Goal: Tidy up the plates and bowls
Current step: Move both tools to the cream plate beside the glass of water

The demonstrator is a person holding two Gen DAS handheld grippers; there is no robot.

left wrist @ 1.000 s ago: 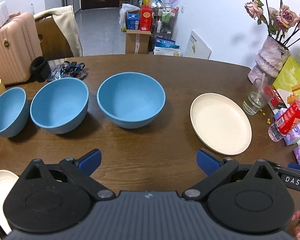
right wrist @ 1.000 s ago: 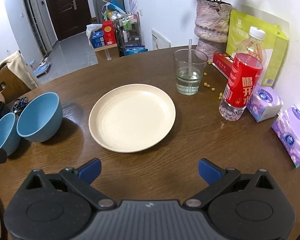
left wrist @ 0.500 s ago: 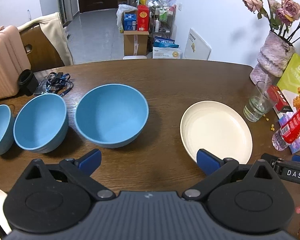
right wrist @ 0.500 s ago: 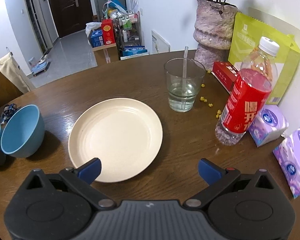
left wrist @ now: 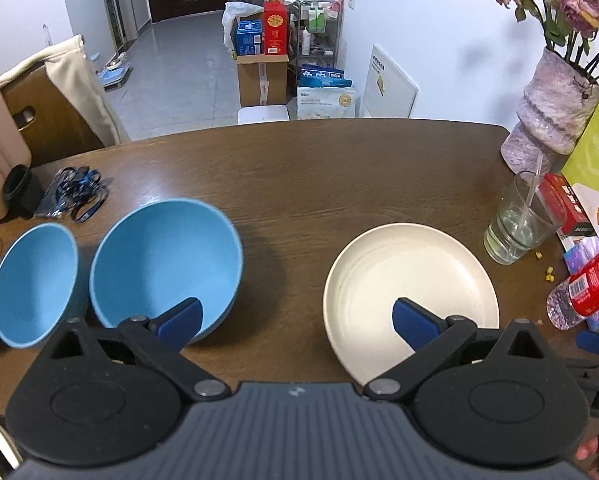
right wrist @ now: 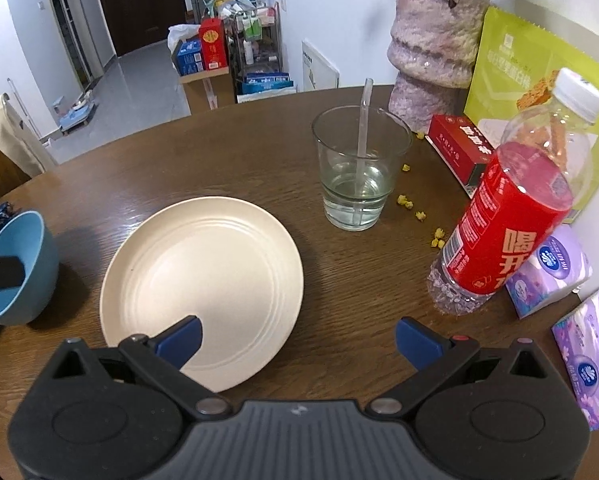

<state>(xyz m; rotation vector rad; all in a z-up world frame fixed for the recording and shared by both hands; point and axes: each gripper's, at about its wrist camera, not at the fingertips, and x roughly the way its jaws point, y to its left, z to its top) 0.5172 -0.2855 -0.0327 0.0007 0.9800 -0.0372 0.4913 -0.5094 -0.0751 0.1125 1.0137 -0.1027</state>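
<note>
Left wrist view: brown table (left wrist: 339,168); large blue bowl (left wrist: 165,264) left, second blue bowl (left wrist: 33,280) touching beside it. Cream plate (left wrist: 409,280) right of centre, flat on the wood. Left gripper (left wrist: 297,322) jaws wide apart, empty. Right gripper (right wrist: 297,340) likewise spread, empty, left fingertip over plate's near rim. Water glass (right wrist: 359,168) just beyond plate.

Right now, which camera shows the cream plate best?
The right wrist view: the plate lies close, ridges clear, only its near edge hidden by the right claw. The left wrist view shows the plate too, with more of the near part covered.
</note>
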